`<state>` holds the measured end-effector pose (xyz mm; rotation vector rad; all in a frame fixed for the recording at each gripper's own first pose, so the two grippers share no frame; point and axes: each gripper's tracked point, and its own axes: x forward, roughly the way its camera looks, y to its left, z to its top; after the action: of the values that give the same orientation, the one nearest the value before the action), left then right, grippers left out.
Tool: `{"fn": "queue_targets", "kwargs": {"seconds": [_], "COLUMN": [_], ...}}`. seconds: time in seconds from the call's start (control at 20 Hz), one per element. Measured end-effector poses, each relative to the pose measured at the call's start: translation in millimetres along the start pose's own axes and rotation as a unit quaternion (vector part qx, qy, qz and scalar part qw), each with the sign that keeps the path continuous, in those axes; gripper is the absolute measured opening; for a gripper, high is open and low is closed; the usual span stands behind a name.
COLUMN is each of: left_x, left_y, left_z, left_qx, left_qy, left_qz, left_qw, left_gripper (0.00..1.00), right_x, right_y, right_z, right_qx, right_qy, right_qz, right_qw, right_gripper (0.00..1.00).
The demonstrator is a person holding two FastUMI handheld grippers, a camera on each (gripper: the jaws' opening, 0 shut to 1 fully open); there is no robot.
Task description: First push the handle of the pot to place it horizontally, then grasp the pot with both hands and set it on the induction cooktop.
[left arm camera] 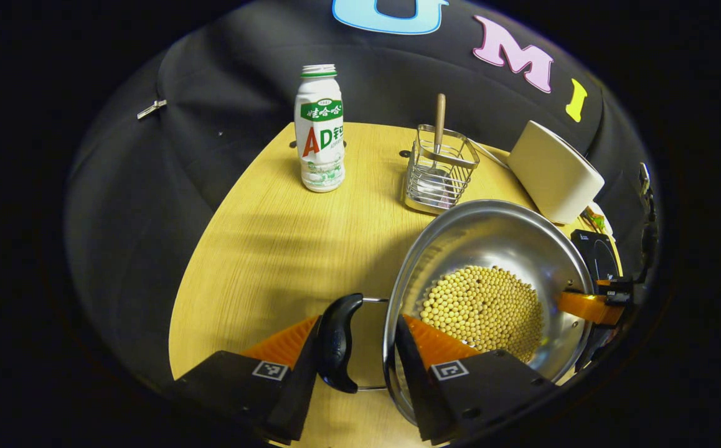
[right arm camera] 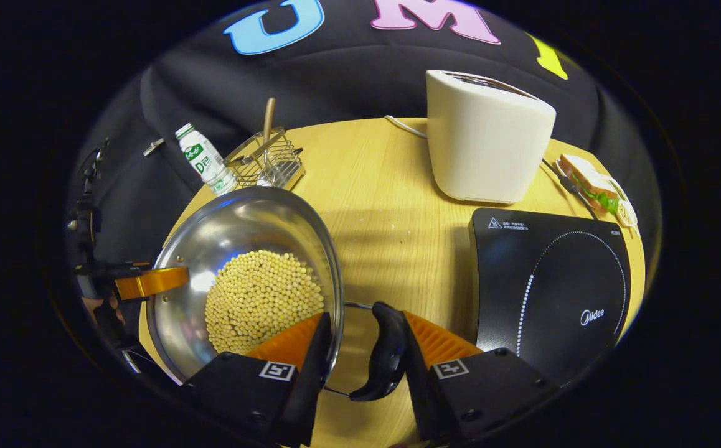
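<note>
A steel pot (left arm camera: 497,236) half full of soybeans (left arm camera: 485,305) is on the wooden table (left arm camera: 273,249), left of the black induction cooktop (right arm camera: 547,280). My left gripper (left arm camera: 359,320) straddles the pot's black side handle (left arm camera: 337,342): one finger presses the handle's outside, the other sits inside the rim. My right gripper (right arm camera: 364,315) holds the opposite handle (right arm camera: 385,354) the same way, with one finger inside the pot (right arm camera: 242,224). Each view shows the other gripper's orange finger at the far rim. I cannot tell whether the pot is off the table.
A white toaster (right arm camera: 485,143) stands behind the cooktop, with a plate holding a sandwich (right arm camera: 597,186) to its right. A wire rack (left arm camera: 441,168) holding a spoon and a milk drink bottle (left arm camera: 319,137) stand at the table's back.
</note>
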<state>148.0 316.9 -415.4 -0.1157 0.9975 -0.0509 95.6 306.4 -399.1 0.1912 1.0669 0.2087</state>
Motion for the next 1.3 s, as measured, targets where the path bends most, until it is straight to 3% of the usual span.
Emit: {"fn": "queue_targets", "kwargs": {"seconds": [0.25, 0.3, 0.65, 0.7, 0.75, 1.3], "left_x": [-27.4, -35.1, -83.4, -89.2, -94.9, -102.5], "left_y": [-9.9, -12.5, -52.9, -61.5, -69.5, -205.8], "left_z": [-3.4, -3.7, 0.0, -0.2, 0.9, 18.9], "left_qx": [-0.023, -0.023, -0.018, -0.015, -0.013, 0.023], "left_qy": [-0.013, -0.013, -0.002, 0.001, 0.003, -0.018], "left_qz": [0.003, 0.006, 0.006, 0.004, 0.002, -0.043], "left_qw": [1.0, 1.0, 1.0, 1.0, 1.0, 0.999], "left_gripper": [0.6, 0.59, 0.59, 0.59, 0.59, 0.59], "right_x": [-14.2, -21.9, -79.1, -86.7, -93.0, -153.8], "right_y": [-4.0, -4.4, -29.2, -35.7, -41.8, -170.6], "right_z": [2.2, 5.3, 16.6, 17.5, 17.9, 42.2], "right_qx": [0.001, -0.002, -0.007, -0.005, -0.005, 0.011], "right_qy": [-0.002, -0.004, 0.001, 0.002, 0.003, -0.034], "right_qz": [0.007, 0.01, 0.011, 0.01, 0.01, -0.032], "right_qw": [1.0, 1.0, 1.0, 1.0, 1.0, 0.999], "right_gripper": [0.48, 0.53, 0.53, 0.48, 0.53, 0.53]}}
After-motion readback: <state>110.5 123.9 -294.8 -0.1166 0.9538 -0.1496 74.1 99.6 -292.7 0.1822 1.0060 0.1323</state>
